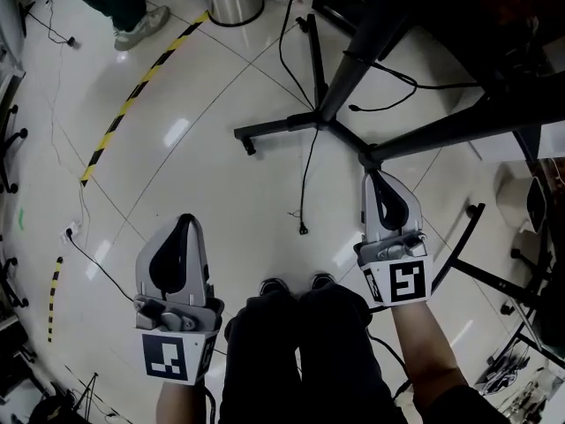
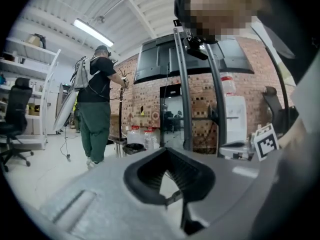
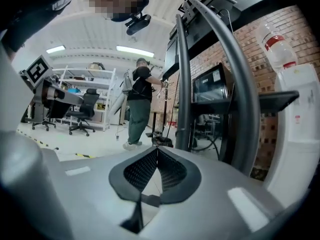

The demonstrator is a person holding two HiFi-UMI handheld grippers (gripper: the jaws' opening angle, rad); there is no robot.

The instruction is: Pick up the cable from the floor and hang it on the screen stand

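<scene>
A black cable [image 1: 305,173] trails from the screen stand's base [image 1: 325,120] across the white floor, and its plug end [image 1: 303,230] lies ahead of my shoes. Both grippers are held above the floor, apart from the cable. My left gripper [image 1: 185,220] is at the lower left, pads together, nothing in it. To the right of the plug, close to a stand leg, my right gripper [image 1: 378,177] is shut and empty. In the left gripper view the gripper [image 2: 167,149] faces the stand's posts [image 2: 182,89] and the screen [image 2: 160,59]. My right gripper [image 3: 157,148] in its own view has the posts [image 3: 183,84] just ahead.
A person in green trousers [image 1: 132,7] stands at the back left beside a metal bin [image 1: 231,0]. Yellow-black tape [image 1: 132,95] crosses the floor. A thin cable with a plug [image 1: 69,232] lies left. More black stand legs [image 1: 481,276] and cables [image 1: 388,82] are at right. A water dispenser [image 3: 295,129] stands nearby.
</scene>
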